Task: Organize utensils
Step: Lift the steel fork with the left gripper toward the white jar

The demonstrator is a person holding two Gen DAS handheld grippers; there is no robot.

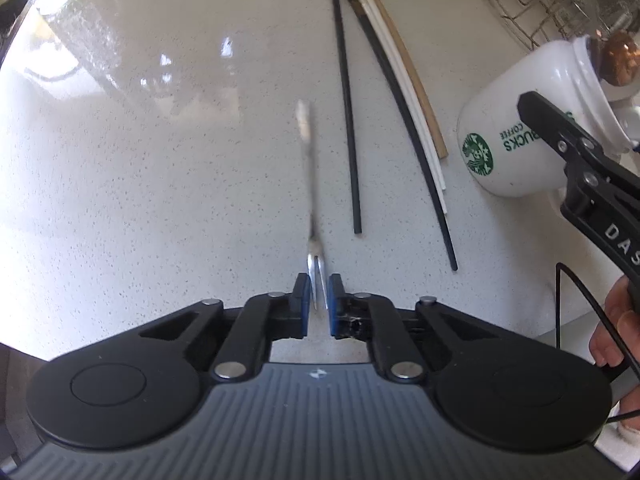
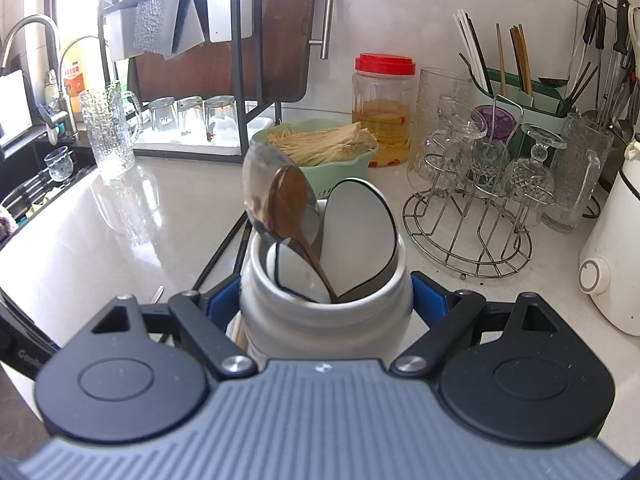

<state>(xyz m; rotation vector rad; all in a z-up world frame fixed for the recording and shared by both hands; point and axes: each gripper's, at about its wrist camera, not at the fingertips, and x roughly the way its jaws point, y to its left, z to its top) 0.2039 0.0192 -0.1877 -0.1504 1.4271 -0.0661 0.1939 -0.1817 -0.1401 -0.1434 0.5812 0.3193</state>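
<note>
My left gripper (image 1: 319,296) points down at the speckled counter, shut on the tines of a small metal fork (image 1: 311,184) whose blurred handle runs away from me. To its right lie several chopsticks: a black one (image 1: 346,120), a dark one (image 1: 404,120), white ones (image 1: 394,88) and a tan one (image 1: 416,80). My right gripper (image 2: 326,308) is shut on a white Starbucks mug (image 2: 320,320), also seen tilted at the right (image 1: 516,140). The mug holds a metal spoon (image 2: 260,176), a wooden spoon (image 2: 288,204) and white ceramic spoons (image 2: 356,236).
A wire rack of upturned glasses (image 2: 472,216) stands right of the mug, with a white appliance (image 2: 612,260) beyond it. Behind are a green basket of noodles (image 2: 320,148), a red-lidded jar (image 2: 384,112) and a green utensil holder (image 2: 520,88). A glass pitcher (image 2: 108,132) and the sink (image 2: 24,184) are at left.
</note>
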